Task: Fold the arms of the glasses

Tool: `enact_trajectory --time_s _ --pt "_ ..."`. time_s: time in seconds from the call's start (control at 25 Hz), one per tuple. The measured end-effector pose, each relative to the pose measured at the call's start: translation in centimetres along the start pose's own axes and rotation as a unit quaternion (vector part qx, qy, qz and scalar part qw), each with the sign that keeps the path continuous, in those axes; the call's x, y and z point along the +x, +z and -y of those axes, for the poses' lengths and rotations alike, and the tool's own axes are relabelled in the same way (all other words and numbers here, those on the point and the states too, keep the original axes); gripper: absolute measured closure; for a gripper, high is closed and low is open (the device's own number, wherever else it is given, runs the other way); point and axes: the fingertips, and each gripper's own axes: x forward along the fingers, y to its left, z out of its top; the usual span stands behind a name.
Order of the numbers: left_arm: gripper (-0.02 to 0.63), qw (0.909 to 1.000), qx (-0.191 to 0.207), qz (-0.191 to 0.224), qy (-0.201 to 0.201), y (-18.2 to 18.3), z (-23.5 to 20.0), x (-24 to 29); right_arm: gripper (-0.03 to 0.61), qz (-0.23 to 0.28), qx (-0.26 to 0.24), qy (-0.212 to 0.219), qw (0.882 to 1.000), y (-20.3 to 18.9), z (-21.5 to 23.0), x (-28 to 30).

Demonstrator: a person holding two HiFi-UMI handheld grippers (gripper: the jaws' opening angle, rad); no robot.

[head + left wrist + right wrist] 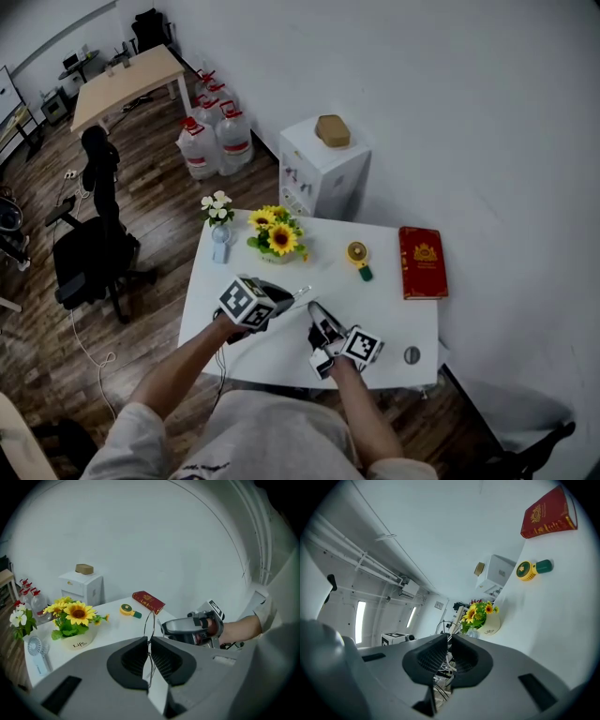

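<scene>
Thin wire-framed glasses point(300, 293) hang in the air above the white table point(281, 347), between my two grippers. My left gripper point(281, 298) comes in from the left and is shut on the frame. In the left gripper view one wire rim point(150, 619) stands up out of the closed jaws point(149, 641). My right gripper point(315, 309) points toward the left one; its tip point(164, 626) sits right beside the rim. In the right gripper view its jaws point(450, 638) are closed, with a thin wire of the glasses point(444, 626) at their tips.
A sunflower pot point(277, 236) and a small vase of white flowers point(218, 217) stand at the table's far left. A yellow round gadget with a green handle point(357, 255) and a red book point(422, 261) lie farther right. A white cabinet point(323, 169) stands behind; an office chair point(89, 253) is left.
</scene>
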Motion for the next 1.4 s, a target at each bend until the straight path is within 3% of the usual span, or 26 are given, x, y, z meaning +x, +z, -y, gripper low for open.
enact_trajectory --time_s 0.4,0.68,0.8,0.84,0.92,1.0,1.16,1.4 --pt "0.592 0.9998 0.011 -0.007 -0.015 -1.3 1.2 -0.1 0.58 -0.019 -0.006 0.014 1.0 -0.8 -0.9 1.5" --pt "0.592 0.9963 -0.073 0.045 0.009 -1.6 -1.2 -1.3 0.526 -0.027 -0.004 0.002 1.0 -1.3 -0.4 1.7" --pt "0.591 0.9931 -0.097 0.06 0.029 -2.2 -2.9 -2.0 0.525 -0.023 0.047 -0.068 0.996 -2.2 1.9 0.3" --pt "0.592 0.9916 -0.106 0.065 0.037 -2.5 -3.6 -2.2 0.525 -0.018 0.055 -0.07 0.996 -2.2 2.2 0.2" --pt "0.591 0.9875 -0.126 0.076 0.056 -3.3 -5.2 -2.6 0.531 -0.016 0.02 -0.06 0.998 -1.4 2.5 0.1" --pt "0.591 0.9815 -0.148 0.093 0.077 -3.9 -6.6 -3.4 0.544 -0.025 -0.009 -0.128 0.991 -1.2 4.6 -1.4" --pt "0.591 0.9653 -0.181 0.148 0.117 -3.9 -8.7 -5.6 0.566 -0.049 -0.105 -0.219 0.969 -0.1 6.8 -3.2" --pt "0.591 0.9377 -0.177 0.247 0.169 -1.6 -10.1 -10.0 0.58 -0.082 -0.234 -0.262 0.933 2.1 6.5 -3.1"
